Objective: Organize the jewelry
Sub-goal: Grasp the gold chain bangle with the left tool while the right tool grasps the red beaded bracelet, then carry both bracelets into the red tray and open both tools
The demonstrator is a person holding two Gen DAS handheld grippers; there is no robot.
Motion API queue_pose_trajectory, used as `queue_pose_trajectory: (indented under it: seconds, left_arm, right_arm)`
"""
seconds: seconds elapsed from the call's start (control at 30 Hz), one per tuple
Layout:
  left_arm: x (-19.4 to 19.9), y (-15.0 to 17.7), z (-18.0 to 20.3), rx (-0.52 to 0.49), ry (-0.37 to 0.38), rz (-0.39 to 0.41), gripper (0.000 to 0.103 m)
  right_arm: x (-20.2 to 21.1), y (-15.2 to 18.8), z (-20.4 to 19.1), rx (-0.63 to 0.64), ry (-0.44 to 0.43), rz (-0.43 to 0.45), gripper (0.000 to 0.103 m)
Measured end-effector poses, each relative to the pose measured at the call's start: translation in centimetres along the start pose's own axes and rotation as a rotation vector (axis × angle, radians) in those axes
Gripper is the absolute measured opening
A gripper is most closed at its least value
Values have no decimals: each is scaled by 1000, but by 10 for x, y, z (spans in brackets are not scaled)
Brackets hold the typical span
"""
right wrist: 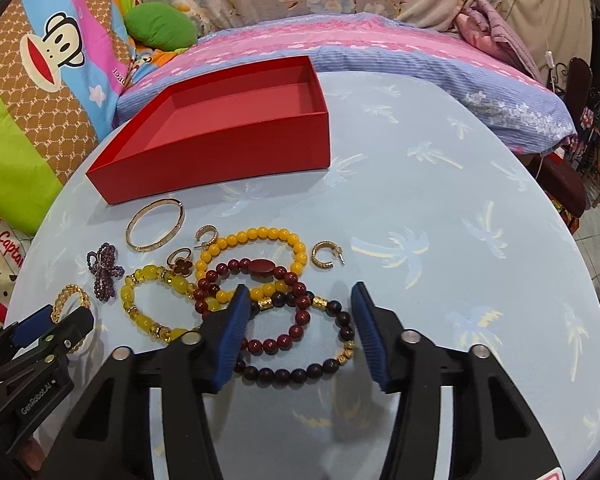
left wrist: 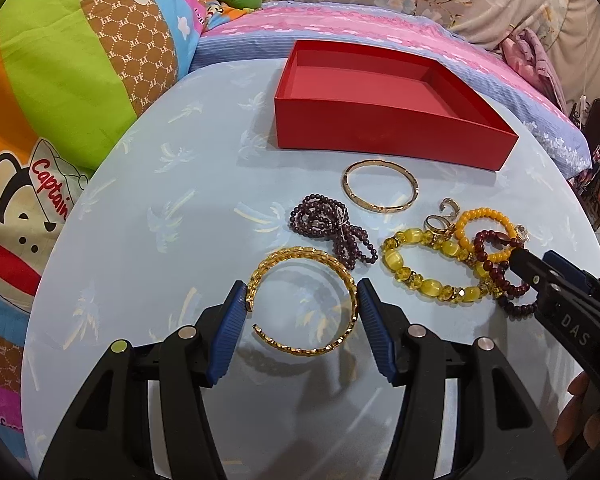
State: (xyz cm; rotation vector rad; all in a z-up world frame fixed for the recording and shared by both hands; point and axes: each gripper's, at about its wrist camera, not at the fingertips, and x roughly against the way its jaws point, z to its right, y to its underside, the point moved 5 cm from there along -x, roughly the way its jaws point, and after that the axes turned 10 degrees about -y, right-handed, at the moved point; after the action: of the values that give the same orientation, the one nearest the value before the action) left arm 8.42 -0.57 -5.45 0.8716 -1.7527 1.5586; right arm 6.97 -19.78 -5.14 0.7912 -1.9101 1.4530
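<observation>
Pick-up step in hand. Left claw (left wrist: 302, 304) pinches the gold bangle (left wrist: 304, 300) across its width. Right claw (right wrist: 296, 324) stands spread around the dark bead bracelet (right wrist: 300, 372), untouched. Red box (left wrist: 380, 136), beyond both, awaits; next move calls for lifting the bangle clear.

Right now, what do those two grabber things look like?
Both the left gripper and the right gripper have chunky black plastic arms with cut-out holes and round silver pins. Their fingers end in blue ribbed pads. White letters reading DAS mark the right gripper's side, and the left one has a small white GenRobot.AI label.
</observation>
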Motion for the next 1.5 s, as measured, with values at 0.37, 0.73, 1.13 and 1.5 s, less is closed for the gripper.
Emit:
queue_pose_trajectory:
  seconds: [0.37, 0.73, 1.13, 1.5]
  left_arm:
    - [-7, 0, 5, -10, 3, -14, 54]
    - [-2, -2, 4, -2, 6, 1, 54]
    - [28, -27, -7, 4, 34, 45, 54]
    - [26, -132, 6, -48, 109, 133, 54]
  right_arm:
    - [-6, -6, -1, 30, -16, 3, 12]
    - [9, -7, -4, 26, -43, 16, 8]
    - [53, -38, -28, 77, -102, 85, 8]
    - [41, -140, -43, 142, -181, 139, 8]
